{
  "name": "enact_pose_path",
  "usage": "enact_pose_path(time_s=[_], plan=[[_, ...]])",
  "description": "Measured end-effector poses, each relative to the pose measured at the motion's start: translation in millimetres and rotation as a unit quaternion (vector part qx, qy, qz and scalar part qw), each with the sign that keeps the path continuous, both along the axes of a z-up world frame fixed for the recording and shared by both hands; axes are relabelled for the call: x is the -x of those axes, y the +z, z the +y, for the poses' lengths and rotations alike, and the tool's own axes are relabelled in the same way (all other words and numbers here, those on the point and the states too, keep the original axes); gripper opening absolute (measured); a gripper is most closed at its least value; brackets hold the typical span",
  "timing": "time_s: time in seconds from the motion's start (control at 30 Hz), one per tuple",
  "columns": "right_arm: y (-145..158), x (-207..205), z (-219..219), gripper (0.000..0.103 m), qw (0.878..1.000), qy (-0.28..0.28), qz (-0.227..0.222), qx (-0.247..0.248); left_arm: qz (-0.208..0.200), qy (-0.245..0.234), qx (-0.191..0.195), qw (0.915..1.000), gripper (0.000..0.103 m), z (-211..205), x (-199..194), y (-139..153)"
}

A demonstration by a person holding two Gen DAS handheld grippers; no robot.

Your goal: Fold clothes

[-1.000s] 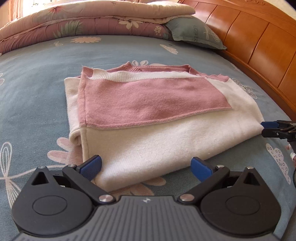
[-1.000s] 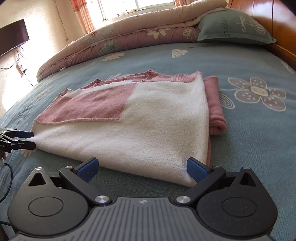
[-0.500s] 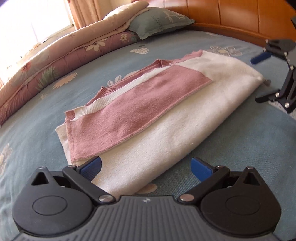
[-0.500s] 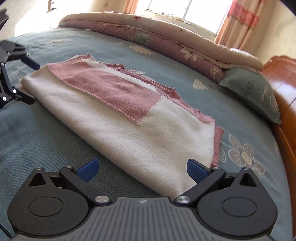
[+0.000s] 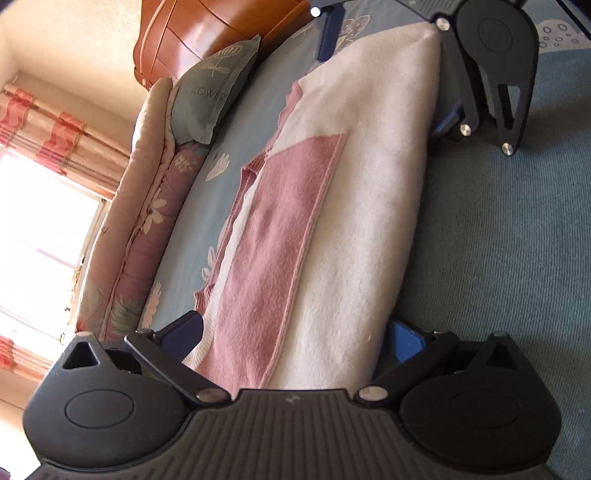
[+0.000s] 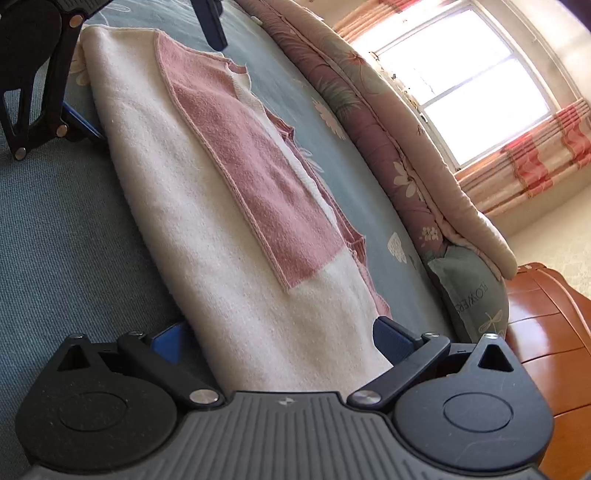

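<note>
Both tools, left (image 5: pixel 291 338) and right (image 6: pixel 280 341), gape wide, straddling opposite ends of the folded sweater (image 5: pixel 332 229) on the bed (image 5: pixel 498 240).

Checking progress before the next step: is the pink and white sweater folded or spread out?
Folded: the sweater lies as a narrow layered bundle on the bed sheet, between both open grippers.

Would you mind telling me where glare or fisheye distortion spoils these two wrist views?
Left wrist view: the window is blown out white and the headboard carries glare. Right wrist view: the window is overexposed, the bed's edges bow, but the folded sweater stays sharp.
</note>
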State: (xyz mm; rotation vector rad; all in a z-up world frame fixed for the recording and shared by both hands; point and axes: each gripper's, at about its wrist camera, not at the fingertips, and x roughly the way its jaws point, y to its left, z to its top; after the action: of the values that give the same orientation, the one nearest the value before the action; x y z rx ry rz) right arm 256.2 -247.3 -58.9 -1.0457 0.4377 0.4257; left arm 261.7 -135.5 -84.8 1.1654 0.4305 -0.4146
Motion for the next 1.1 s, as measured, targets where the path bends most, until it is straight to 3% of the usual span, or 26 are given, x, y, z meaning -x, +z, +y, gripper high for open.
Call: enact_pose_path(time_s=[0.17,0.4,0.47,0.53,0.7,0.83,1.0,1.07,1.1], plan=[[-5,-5,0,0.103,0.999,0.022,-0.027,0.027,-0.006,-0.005,-0.006,0.9999,0.103,2,-7,-1],[-13,-9,-46,0.103,0.995,-0.009,-0.05,0.08,-0.01,0.073,-0.025,0.997,0.103,58,-22,-3],[-12,-12,-56,0.103,0.996,-0.024,-0.045,0.072,-0.014,0.081,-0.028,0.9962,0.103,64,-23,-5],[-10,-17,-58,0.103,0.997,-0.034,-0.039,0.063,-0.02,0.08,-0.033,0.996,0.103,60,-25,-6],[-18,-28,-31,0.103,0.994,-0.021,-0.056,0.094,-0.045,0.046,-0.055,0.9964,0.102,31,-33,-10],[-17,-32,-33,0.103,0.996,-0.029,-0.045,0.076,-0.035,0.04,-0.05,0.9973,0.091,29,-33,-11],[-20,-29,-48,0.103,0.996,-0.033,-0.046,0.065,-0.023,0.061,-0.016,0.9978,0.078,45,-25,-13],[-21,-29,-46,0.103,0.996,-0.029,-0.048,0.073,-0.017,0.052,-0.03,0.998,0.066,39,-23,-17],[-22,-30,-43,0.103,0.995,-0.025,-0.048,0.082,-0.014,0.047,-0.039,0.998,0.052,36,-21,-20]])
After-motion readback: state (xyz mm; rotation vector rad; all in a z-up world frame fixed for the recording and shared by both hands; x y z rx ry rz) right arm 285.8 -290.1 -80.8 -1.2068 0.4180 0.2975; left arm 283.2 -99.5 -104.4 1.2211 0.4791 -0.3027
